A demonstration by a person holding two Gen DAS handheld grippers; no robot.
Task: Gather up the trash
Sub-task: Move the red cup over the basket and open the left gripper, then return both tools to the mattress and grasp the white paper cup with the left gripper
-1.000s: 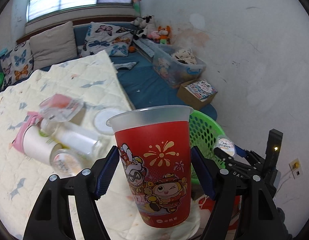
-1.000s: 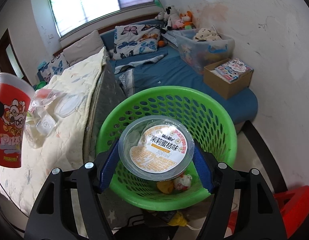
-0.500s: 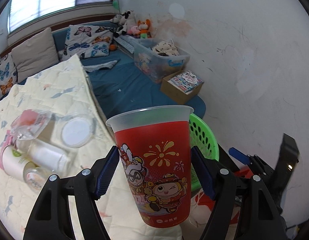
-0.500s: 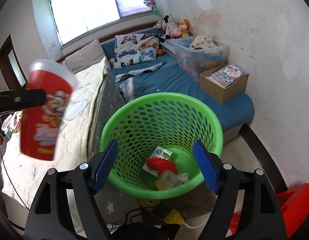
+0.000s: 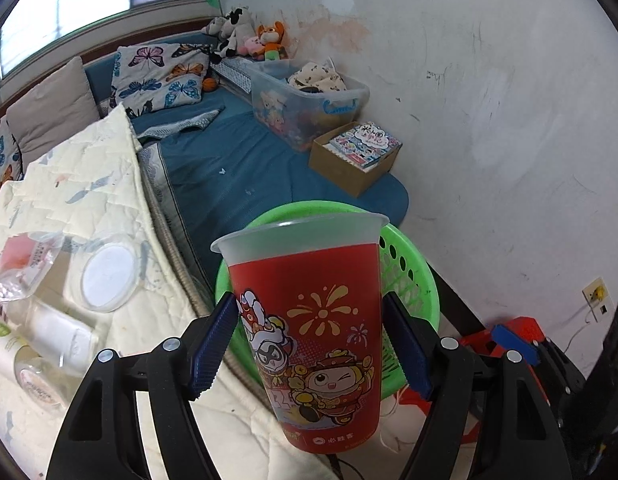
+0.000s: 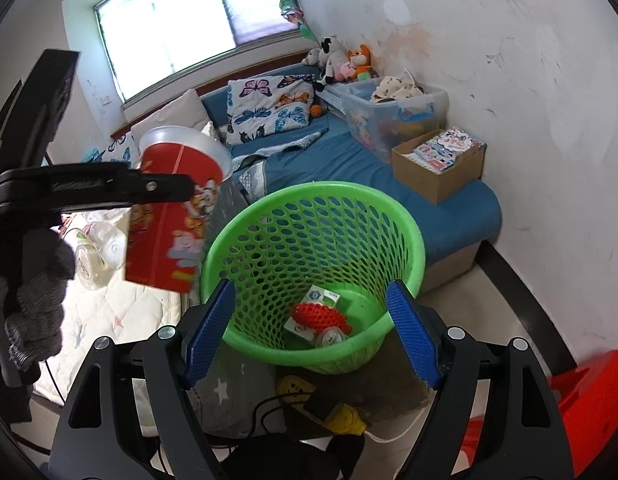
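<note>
My left gripper [image 5: 309,350] is shut on a red plastic cup [image 5: 313,332] with cartoon print and a frosted rim, held upright just left of and above the green basket [image 5: 409,276]. The right wrist view shows the cup [image 6: 169,216] beside the basket [image 6: 309,216] rim. My right gripper [image 6: 309,336] is open and empty, over the basket's near edge. In the basket lie a lidded jelly cup [image 6: 329,336], a red mesh piece [image 6: 317,316] and a small carton [image 6: 321,298].
Loose trash lies on the cream quilt [image 5: 89,200]: a round clear lid [image 5: 107,276], bottles and cups [image 5: 49,336]. A cardboard box [image 6: 437,164] and a clear storage bin [image 6: 393,112] stand on the blue mattress. A red stool [image 6: 581,408] and cables are on the floor.
My right gripper let go of the lidded jelly cup, which dropped into the basket, and drew back. My left gripper carried the red cup right, toward the basket.
</note>
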